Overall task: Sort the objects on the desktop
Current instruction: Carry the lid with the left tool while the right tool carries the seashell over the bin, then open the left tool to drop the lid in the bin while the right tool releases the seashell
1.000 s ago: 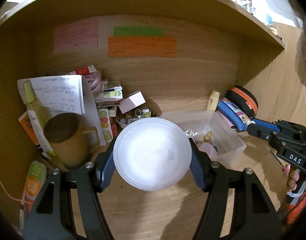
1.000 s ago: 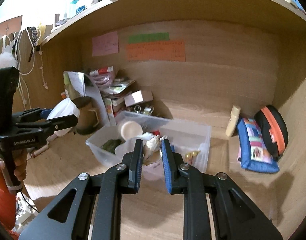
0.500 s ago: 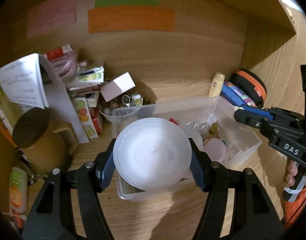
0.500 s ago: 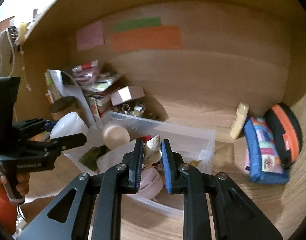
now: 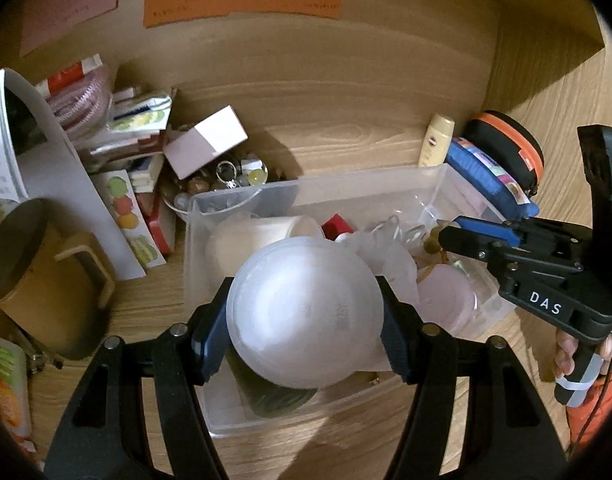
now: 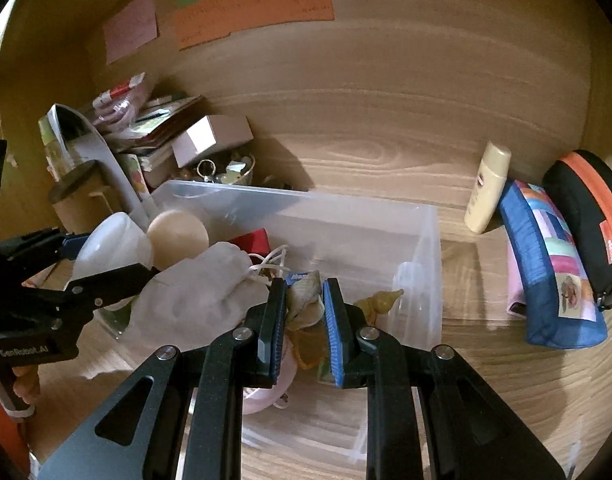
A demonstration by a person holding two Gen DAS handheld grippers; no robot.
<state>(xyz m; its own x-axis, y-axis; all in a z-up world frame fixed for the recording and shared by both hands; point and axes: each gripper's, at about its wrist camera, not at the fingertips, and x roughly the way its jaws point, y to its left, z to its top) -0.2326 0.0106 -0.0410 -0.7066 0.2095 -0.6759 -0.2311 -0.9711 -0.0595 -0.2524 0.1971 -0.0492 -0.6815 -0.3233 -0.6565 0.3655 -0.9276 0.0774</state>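
Note:
My left gripper (image 5: 305, 322) is shut on a round translucent white bowl (image 5: 302, 312) and holds it over the left half of a clear plastic bin (image 5: 369, 184). My right gripper (image 6: 304, 300) is shut on a pale spiral seashell (image 6: 304, 298) and holds it over the bin's middle (image 6: 425, 240). In the bin lie a white drawstring pouch (image 6: 194, 292), a cream cup (image 5: 258, 236), a red block (image 6: 252, 240), a pink lid (image 5: 449, 296) and a second shell (image 6: 379, 302). The left gripper with the bowl (image 6: 110, 248) also shows in the right wrist view.
A brown mug (image 5: 42, 276), a leaning paper sheet (image 5: 38, 152), stacked packets and a pink box (image 5: 206, 140) crowd the back left. A cream tube (image 6: 487, 188), a blue pouch (image 6: 553, 276) and a black-orange case (image 6: 589, 216) lie right of the bin.
Both grippers have moved forward and down over the clear bin, each still holding its object. The bowl is now tilted toward the bin.

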